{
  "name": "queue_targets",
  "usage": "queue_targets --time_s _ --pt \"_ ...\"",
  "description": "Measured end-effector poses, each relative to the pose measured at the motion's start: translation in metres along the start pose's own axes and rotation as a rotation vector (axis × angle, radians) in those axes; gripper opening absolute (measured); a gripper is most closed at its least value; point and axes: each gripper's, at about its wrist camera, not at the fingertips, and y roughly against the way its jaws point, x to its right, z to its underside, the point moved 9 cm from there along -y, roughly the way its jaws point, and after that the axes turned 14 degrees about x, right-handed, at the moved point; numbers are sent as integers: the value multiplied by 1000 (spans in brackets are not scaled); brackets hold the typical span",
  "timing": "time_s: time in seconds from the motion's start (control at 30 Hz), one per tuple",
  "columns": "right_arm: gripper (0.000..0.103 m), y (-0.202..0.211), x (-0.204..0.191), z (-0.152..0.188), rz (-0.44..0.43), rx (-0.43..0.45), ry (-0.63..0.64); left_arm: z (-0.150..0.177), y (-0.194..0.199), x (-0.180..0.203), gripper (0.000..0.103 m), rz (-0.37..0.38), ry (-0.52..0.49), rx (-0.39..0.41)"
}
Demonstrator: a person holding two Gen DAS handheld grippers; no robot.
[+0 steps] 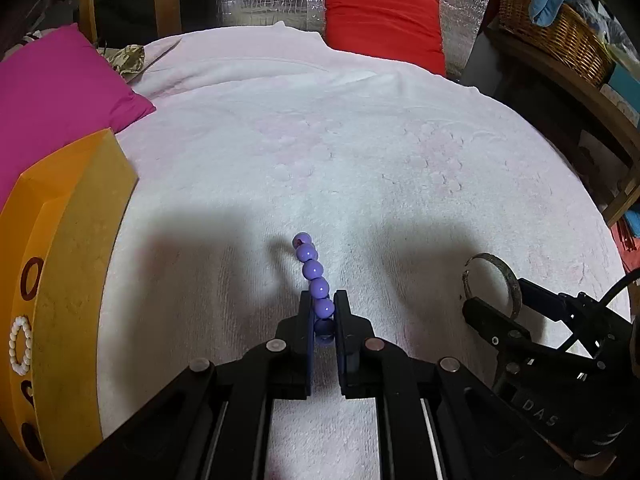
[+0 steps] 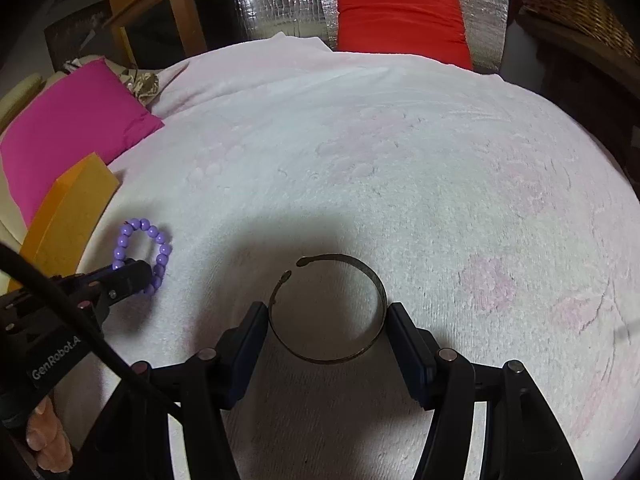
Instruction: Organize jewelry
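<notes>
- Pinching the purple bead bracelet (image 1: 314,280) in the left tool (image 1: 323,316), with the two fingers squeezed narrow on the lowest beads and the rest of the ring standing up over the white towel (image 1: 320,140).
- Keeping that squeeze soft but steady, since round beads look likely to slip or roll out.
- Carrying the beads toward the yellow box (image 1: 76,272) just to the left, where a white bead bracelet (image 1: 20,344) is already lying inside.
- Lowering over the box wall before letting go, not dropping from high up.
- Holding the right tool (image 2: 328,320) wide around the dark metal bangle (image 2: 332,308), one finger at each side; touching or not, cannot tell.
- Closing slowly on the bangle, away from its open gap, so the thin band is not bending or flipping.
</notes>
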Motion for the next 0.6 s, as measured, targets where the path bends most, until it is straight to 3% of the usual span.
queue_targets --time_s 0.27,0.43,0.5,0.57,0.6 --pt "65 -3 -1 1 -3 7 65 7 -9 -4 10 -8 27 -45" --pt "65 -2 -2 3 -12 20 101 8 -11 -8 21 42 71 -74" --pt "66 -1 0 4 -19 20 106 8 -8 -13 43 38 75 -75" --pt "66 -1 1 4 -25 13 106 3 -2 -20 57 5 68 -46" --pt "66 -1 2 3 -28 10 106 0 2 -23 58 -4 65 -23"
